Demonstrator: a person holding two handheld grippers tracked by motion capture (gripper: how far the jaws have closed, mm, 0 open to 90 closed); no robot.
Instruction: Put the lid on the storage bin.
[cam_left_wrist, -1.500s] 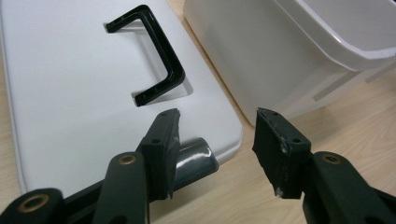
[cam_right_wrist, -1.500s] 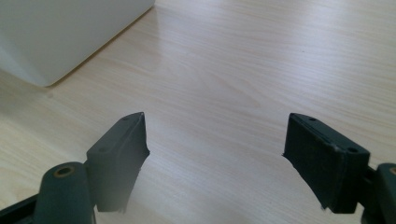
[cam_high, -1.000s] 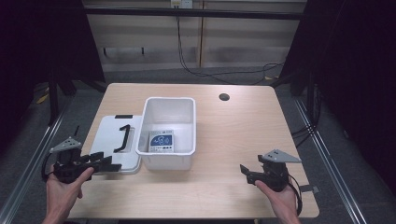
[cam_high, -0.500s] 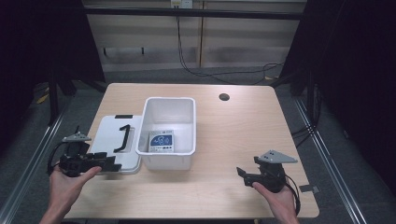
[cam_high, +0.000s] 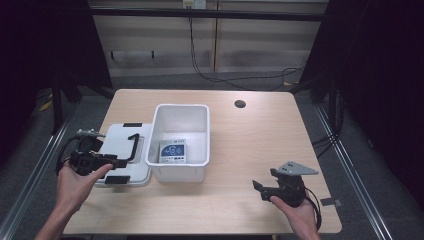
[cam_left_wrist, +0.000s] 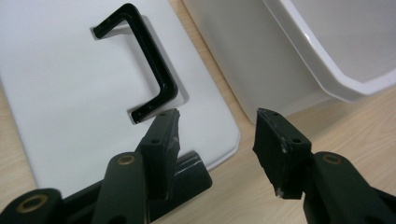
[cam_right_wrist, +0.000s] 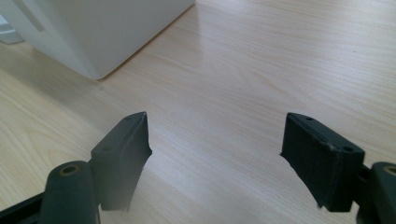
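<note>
A white bin (cam_high: 200, 120) stands in the middle of the wooden table, with a blue-and-white packet (cam_high: 173, 151) lying on its floor. Left of it a white lid (cam_high: 117, 140) lies flat, black handle (cam_high: 133, 146) facing up. My left gripper (cam_high: 119, 161) hovers over the lid's near corner; in the left gripper view (cam_left_wrist: 217, 121) its jaws have just been opening and hold nothing, the handle (cam_left_wrist: 152, 70) just beyond them. My right gripper (cam_high: 257, 186) sits near the table's front right, and the right gripper view (cam_right_wrist: 215, 121) has it wide open over bare wood.
A black latch (cam_left_wrist: 187, 175) sits on the lid's near edge, under my left jaw. The bin's wall (cam_left_wrist: 261, 60) rises close on the right of the left gripper. A round cable hole (cam_high: 240, 104) lies at the table's far side. Bare tabletop (cam_high: 250, 145) spreads right of the bin.
My left gripper has lifted and moved away from the front edge over the lid's near corner, jaws a little wider. The right gripper has stayed where it was.
</note>
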